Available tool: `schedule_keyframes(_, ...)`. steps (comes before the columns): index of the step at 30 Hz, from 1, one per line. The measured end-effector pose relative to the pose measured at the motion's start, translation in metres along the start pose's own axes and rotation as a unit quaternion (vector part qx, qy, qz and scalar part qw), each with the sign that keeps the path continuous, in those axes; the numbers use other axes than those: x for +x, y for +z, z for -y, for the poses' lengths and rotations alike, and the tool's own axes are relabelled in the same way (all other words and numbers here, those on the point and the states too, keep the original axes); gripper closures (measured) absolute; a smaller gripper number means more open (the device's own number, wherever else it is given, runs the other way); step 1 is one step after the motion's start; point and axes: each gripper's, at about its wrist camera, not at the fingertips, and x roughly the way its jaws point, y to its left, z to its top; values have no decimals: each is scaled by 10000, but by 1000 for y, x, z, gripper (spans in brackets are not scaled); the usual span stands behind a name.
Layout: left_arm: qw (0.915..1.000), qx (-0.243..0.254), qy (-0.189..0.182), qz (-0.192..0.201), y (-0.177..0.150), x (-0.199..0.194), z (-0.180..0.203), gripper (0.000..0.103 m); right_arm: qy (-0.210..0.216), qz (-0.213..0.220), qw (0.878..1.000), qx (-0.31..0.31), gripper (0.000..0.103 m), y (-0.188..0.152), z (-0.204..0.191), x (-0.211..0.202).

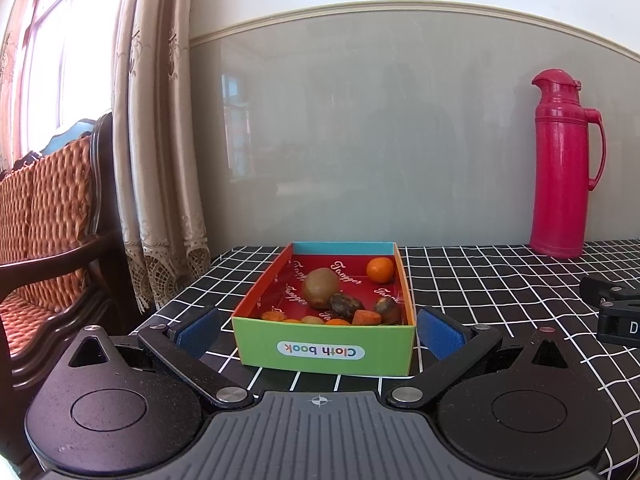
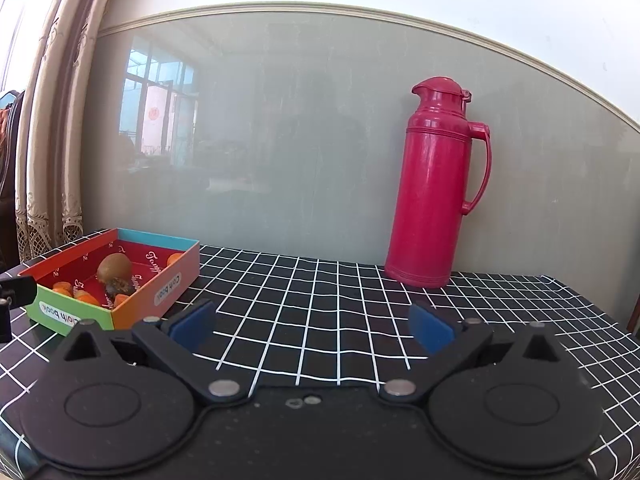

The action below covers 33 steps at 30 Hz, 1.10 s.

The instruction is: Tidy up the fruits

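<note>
Green-fronted cardboard box (image 1: 325, 350) holding a brown kiwi (image 1: 320, 288) and small orange (image 1: 380, 270), our left tongs (image 1: 318, 330) spread wide around it, our right tongs (image 2: 312, 326) wide open, empty, above the checked counter (image 2: 320, 300).

Left gripper (image 1: 320, 330) jaws spread, flanking box (image 1: 325, 347); kiwi (image 1: 320, 288), orange (image 1: 380, 269), possibly carrot pieces inside.
</note>
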Motion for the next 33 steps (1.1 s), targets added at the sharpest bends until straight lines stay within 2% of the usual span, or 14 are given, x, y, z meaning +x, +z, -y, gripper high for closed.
schedule_keyframes(27, 10000, -60, -35, 51, 0, -2, -3, 0, -1, 2, 10000, 1, 0, 0, -2, -1)
schedule_keyframes(33, 9997, -238, 18, 60, -1, -2, -9, 0, 0, 4, 10000, 1, 0, 0, -1, -1)
